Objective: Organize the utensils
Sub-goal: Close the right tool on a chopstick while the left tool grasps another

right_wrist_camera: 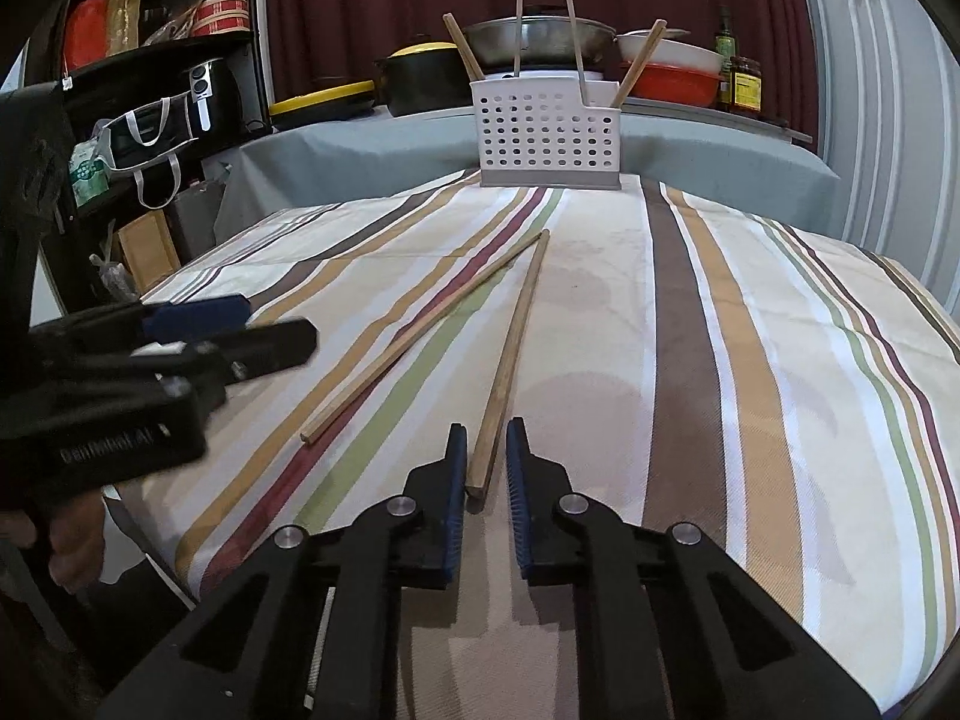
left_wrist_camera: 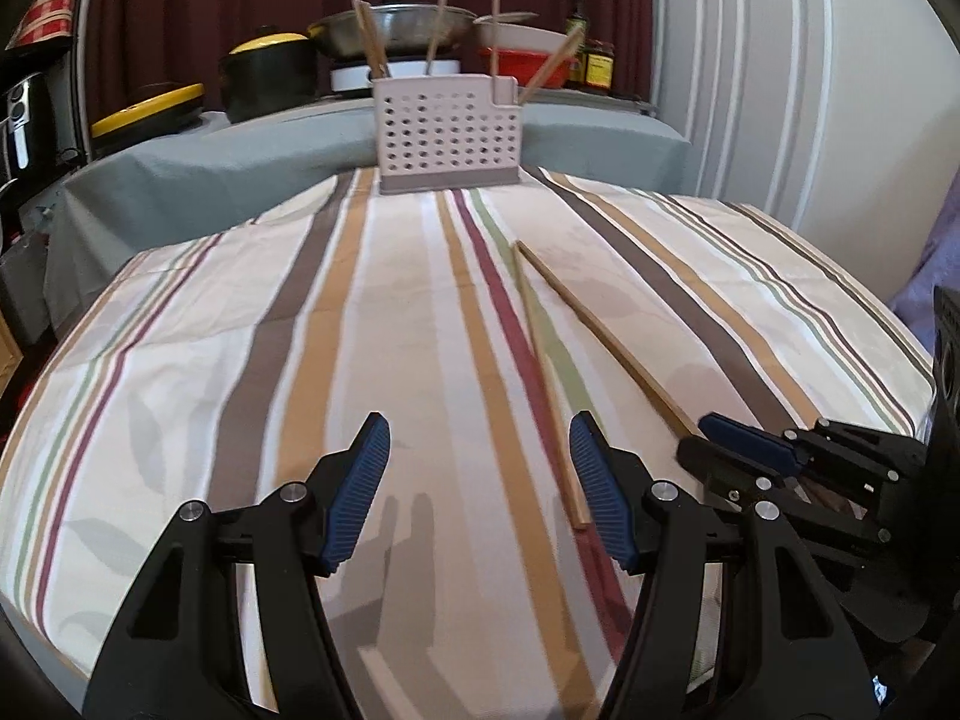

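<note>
Two wooden chopsticks lie loose on the striped tablecloth (right_wrist_camera: pixel 750 330). The darker chopstick (right_wrist_camera: pixel 516 330) (left_wrist_camera: pixel 600 324) has its near end between the fingers of my right gripper (right_wrist_camera: pixel 486 427) (left_wrist_camera: pixel 702 429), whose jaws stand narrowly apart and do not press on it. The lighter chopstick (right_wrist_camera: pixel 420 336) (left_wrist_camera: pixel 543 372) lies to its left, with its near end beside the right finger of my left gripper (left_wrist_camera: pixel 479 426) (right_wrist_camera: pixel 279 321), which is wide open and holds nothing. At the table's far end stands a white perforated utensil holder (left_wrist_camera: pixel 447 132) (right_wrist_camera: pixel 546 135) with several chopsticks upright in it.
Behind the holder, a grey-covered surface (left_wrist_camera: pixel 180 168) carries a black pot with a yellow lid (left_wrist_camera: pixel 270 75), a steel pan (right_wrist_camera: pixel 540 36), red and white bowls (right_wrist_camera: pixel 672 69) and jars (right_wrist_camera: pixel 744 84). Cluttered shelves (right_wrist_camera: pixel 156 78) stand left; a white cabinet (left_wrist_camera: pixel 780 60) stands right.
</note>
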Available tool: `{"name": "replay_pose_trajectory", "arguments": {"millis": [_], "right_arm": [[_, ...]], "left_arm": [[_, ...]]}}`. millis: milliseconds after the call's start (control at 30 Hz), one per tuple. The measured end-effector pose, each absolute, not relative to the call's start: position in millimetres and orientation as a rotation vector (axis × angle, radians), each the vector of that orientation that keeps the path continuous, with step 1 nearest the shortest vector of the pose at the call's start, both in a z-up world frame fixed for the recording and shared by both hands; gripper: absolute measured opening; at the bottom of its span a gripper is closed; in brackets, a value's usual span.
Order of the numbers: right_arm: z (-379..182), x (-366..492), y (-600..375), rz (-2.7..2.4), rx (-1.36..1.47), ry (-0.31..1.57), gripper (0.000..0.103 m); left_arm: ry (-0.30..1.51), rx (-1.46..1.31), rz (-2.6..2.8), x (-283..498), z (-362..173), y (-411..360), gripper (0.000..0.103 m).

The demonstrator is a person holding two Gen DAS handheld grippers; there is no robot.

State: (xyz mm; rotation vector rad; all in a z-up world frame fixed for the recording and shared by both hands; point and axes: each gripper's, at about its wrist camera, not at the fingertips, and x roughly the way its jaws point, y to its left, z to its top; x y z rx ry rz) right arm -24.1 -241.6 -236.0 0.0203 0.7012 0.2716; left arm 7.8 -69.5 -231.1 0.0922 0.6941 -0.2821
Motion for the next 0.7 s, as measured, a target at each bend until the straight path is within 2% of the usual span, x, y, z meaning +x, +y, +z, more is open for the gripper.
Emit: {"name": "replay_pose_trajectory", "arguments": {"millis": [200,267,500,600,667,700], "right_arm": [[-236,-26,-242,0.274,0.026,0.701,0.014],[-236,-26,-242,0.274,0.028,0.700,0.013],[-236,-26,-244,0.272,0.038,0.700,0.011],[-236,-26,-246,0.270,0.041,0.699,0.010],[-236,-25,-246,0.268,0.041,0.699,0.010],[-236,-26,-247,0.267,0.042,0.699,0.010]], "left_arm": [[0.715,0.116,-0.311,6,-241,-81,0.060],[0.727,0.120,-0.312,8,-244,-82,0.054],[0.751,0.130,-0.320,8,-253,-84,0.045],[0.741,0.135,-0.340,4,-254,-86,0.032],[0.736,0.140,-0.357,2,-254,-88,0.020],[0.735,0.141,-0.359,2,-254,-89,0.018]]}}
